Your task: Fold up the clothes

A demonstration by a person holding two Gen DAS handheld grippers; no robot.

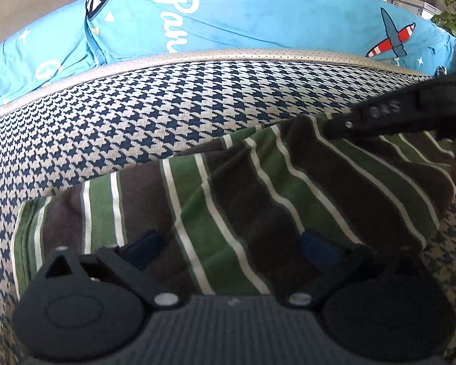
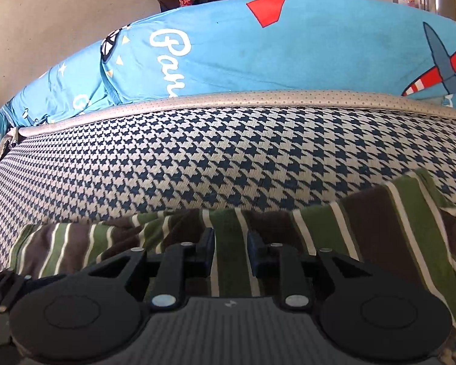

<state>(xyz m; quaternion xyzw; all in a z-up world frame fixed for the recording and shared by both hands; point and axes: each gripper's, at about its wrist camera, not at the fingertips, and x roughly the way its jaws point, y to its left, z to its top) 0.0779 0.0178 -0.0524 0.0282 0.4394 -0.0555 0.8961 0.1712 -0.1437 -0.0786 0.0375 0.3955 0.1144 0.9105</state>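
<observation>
- Two black two-finger grippers over one green, brown and white striped knit garment [image 1: 252, 200], spread flat and rumpled on a blue-and-cream houndstooth woven cushion [image 1: 155, 112].
- Left gripper [image 1: 231, 248]: low, pointing toward 12 o'clock, jaws spread wide, released; blue pads [image 1: 146, 246] resting just above the striped cloth, nothing between them.
- Right gripper [image 2: 230, 251]: low and level, aimed at 12 o'clock, jaws drawn narrow around a raised fold of the striped cloth; true pinch impossible to confirm, pads [image 2: 253, 248] close beside the fold.
- Seen from the left wrist view, right gripper's black arm entering from 3 o'clock, tip at the garment's far edge.
- Behind the cushion at 12 o'clock: beige perforated piping [image 2: 228, 99], then soft bright-blue printed fabric [image 2: 319, 51] with white script, red shape, striped aeroplane.
</observation>
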